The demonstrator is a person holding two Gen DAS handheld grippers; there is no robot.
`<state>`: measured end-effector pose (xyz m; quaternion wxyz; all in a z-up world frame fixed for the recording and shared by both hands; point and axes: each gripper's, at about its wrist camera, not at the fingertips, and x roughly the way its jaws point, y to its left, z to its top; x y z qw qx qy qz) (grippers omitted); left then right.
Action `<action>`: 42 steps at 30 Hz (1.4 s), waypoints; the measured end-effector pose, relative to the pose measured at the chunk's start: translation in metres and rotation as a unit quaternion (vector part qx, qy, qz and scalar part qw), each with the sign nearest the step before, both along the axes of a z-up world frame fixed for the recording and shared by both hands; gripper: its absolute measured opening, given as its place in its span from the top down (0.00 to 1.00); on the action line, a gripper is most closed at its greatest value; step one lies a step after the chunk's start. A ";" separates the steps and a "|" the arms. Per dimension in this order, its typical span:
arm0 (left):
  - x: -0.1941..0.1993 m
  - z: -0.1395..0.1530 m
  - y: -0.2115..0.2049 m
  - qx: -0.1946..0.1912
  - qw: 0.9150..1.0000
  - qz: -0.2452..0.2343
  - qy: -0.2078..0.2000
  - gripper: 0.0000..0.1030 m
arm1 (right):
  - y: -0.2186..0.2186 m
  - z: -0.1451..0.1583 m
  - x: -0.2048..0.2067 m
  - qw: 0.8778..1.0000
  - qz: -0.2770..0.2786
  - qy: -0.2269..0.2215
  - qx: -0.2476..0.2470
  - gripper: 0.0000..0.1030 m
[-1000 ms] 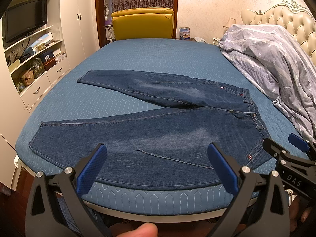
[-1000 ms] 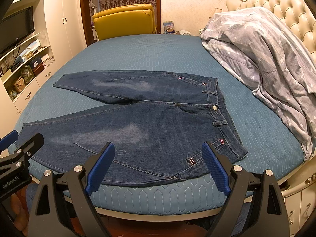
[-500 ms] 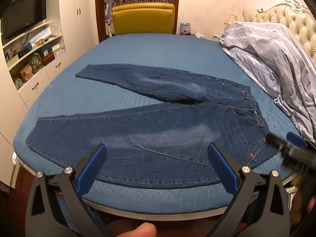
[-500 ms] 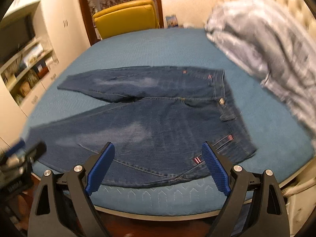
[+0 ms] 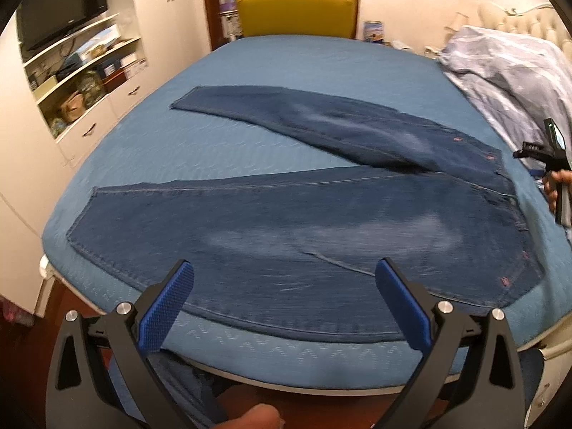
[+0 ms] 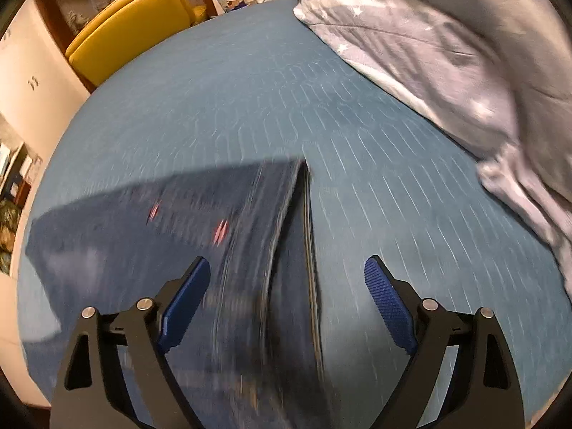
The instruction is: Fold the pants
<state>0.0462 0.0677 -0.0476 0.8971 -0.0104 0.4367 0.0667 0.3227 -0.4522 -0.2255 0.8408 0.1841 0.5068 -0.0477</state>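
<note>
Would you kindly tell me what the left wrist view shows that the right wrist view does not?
Only the left wrist view shows both spread legs of the dark blue denim jeans, the white shelving unit and the right hand-held gripper. Only the right wrist view shows the waistband edge close up. Both show the blue quilted bed cover and yellow armchair.

Jeans (image 5: 286,214): dark blue denim, matt, faded pale in patches. Bedspread (image 5: 286,71): blue quilted cloth, stitched pattern. Duvet (image 6: 447,53), far right: grey printed cloth, rumpled. Armchair (image 5: 296,10): yellow, smooth, slight sheen. Left gripper (image 5: 286,304): black matt plastic, blue textured pads, metal pins.
</note>
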 end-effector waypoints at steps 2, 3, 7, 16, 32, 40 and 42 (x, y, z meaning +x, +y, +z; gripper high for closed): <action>0.004 -0.005 0.013 0.009 1.000 0.019 0.010 0.01 | -0.004 -0.014 0.032 1.000 0.004 0.004 0.019 0.23; 0.006 -0.008 0.019 0.013 0.999 0.028 0.015 0.01 | -0.005 -0.019 0.044 1.000 0.006 0.008 0.022 0.24; 0.011 -0.019 0.043 0.020 0.997 0.068 0.039 0.01 | -0.002 -0.050 0.086 0.999 0.024 0.039 -0.017 0.26; 0.019 -0.025 0.056 0.007 0.995 0.085 0.051 0.01 | 0.037 0.008 0.071 0.988 0.130 -0.052 -0.071 0.86; 0.043 -0.028 0.109 -0.197 0.977 0.078 -0.019 0.02 | 0.087 0.024 -0.291 0.965 0.224 -0.120 0.060 0.87; 0.127 -0.083 0.204 -0.392 0.912 0.118 -0.008 0.23 | 0.076 0.035 -0.276 0.974 0.168 -0.119 0.091 0.87; 0.153 -0.089 0.218 -0.421 0.899 0.119 -0.010 0.37 | 0.074 0.045 -0.272 0.975 0.159 -0.127 0.090 0.87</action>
